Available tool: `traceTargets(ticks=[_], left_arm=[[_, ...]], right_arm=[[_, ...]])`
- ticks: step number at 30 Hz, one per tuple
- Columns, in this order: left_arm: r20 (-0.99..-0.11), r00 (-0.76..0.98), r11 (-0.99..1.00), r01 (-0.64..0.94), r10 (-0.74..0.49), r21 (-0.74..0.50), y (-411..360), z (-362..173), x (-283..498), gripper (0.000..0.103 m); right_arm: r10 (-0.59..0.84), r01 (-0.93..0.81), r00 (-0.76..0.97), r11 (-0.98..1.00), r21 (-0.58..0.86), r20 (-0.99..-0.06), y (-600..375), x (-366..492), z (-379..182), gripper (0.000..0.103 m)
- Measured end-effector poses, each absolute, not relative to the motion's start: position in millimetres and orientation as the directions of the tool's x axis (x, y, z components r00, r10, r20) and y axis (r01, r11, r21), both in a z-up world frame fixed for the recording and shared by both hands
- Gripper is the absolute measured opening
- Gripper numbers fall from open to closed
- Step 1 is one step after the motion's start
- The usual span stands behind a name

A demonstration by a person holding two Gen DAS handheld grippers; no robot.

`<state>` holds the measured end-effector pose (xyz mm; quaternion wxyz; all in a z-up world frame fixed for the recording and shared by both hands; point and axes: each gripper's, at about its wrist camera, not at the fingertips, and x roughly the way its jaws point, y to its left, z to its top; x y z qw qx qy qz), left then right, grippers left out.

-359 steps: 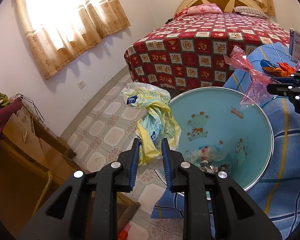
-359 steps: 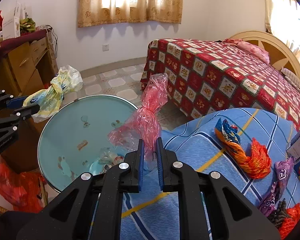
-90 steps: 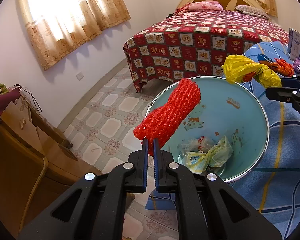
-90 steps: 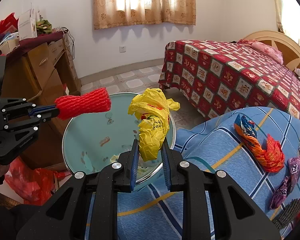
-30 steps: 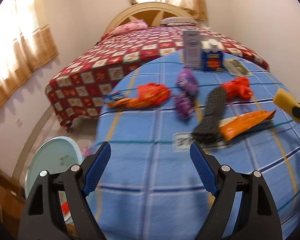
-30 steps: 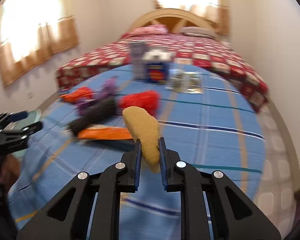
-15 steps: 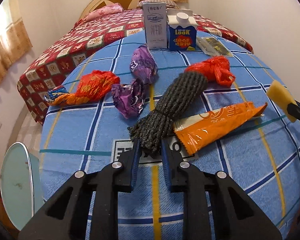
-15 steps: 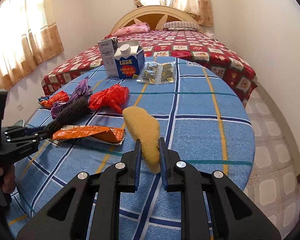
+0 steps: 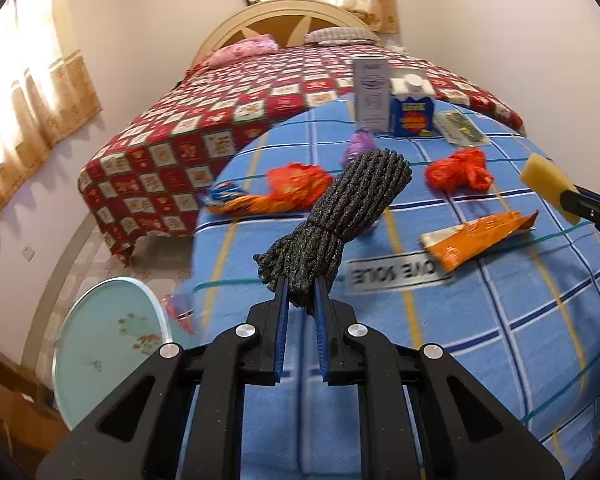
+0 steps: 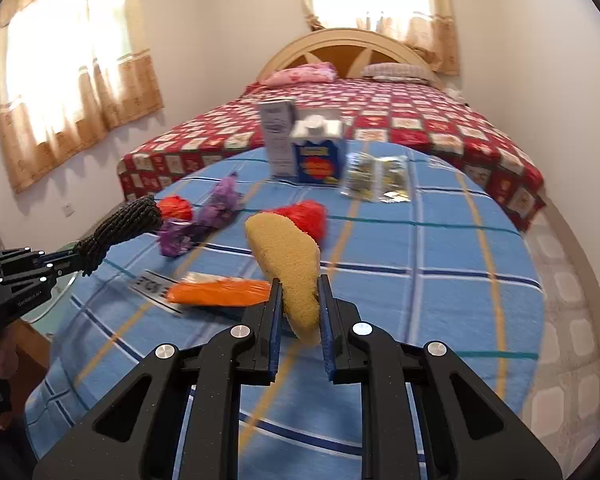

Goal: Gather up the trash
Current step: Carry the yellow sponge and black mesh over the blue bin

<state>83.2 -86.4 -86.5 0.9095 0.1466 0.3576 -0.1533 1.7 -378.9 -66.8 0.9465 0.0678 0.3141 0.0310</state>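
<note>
Trash rides in both our grippers: left gripper [image 9: 301, 300] closing on the black net [image 9: 340, 208], right gripper [image 10: 300, 312] clamped on the sponge [image 10: 290, 264], lifted for the bin [image 9: 108, 344] lower left.

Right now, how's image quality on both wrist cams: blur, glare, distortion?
Left wrist: windows blown out, table bulges from fisheye, tablecloth print smeared, mesh bundle sharp. Right wrist: cartons and orange wrapper motion-blurred, sponge crisp, curtains glaring.
</note>
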Motion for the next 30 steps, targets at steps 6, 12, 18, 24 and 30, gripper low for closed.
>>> traceTargets(ticks=[6, 12, 18, 24, 30], left_arm=[[-0.679, 0.721, 0.924, 0.341, -0.138, 0.173, -62, -84, 78, 0.012], [-0.683, 0.725, 0.938, 0.29, -0.085, 0.191, -34, -86, 78, 0.012], [-0.685, 0.728, 0.947, 0.246, -0.041, 0.205, -10, -88, 76, 0.012], [-0.684, 0.729, 0.954, 0.207, -0.002, 0.218, 12, -89, 73, 0.013], [-0.688, 0.725, 0.961, 0.166, 0.034, 0.223, 34, -91, 70, 0.013]], right_arm=[[0.158, -0.095, 0.796, 0.986, 0.136, -0.584, -342, 20, -62, 0.017], [0.206, -0.162, 0.783, 0.978, 0.127, -0.587, -306, 35, -63, 0.017], [0.25, -0.227, 0.769, 0.967, 0.114, -0.588, -273, 47, -62, 0.017], [0.289, -0.284, 0.751, 0.953, 0.105, -0.594, -246, 58, -61, 0.018], [0.326, -0.344, 0.727, 0.935, 0.09, -0.604, -214, 68, -61, 0.018]])
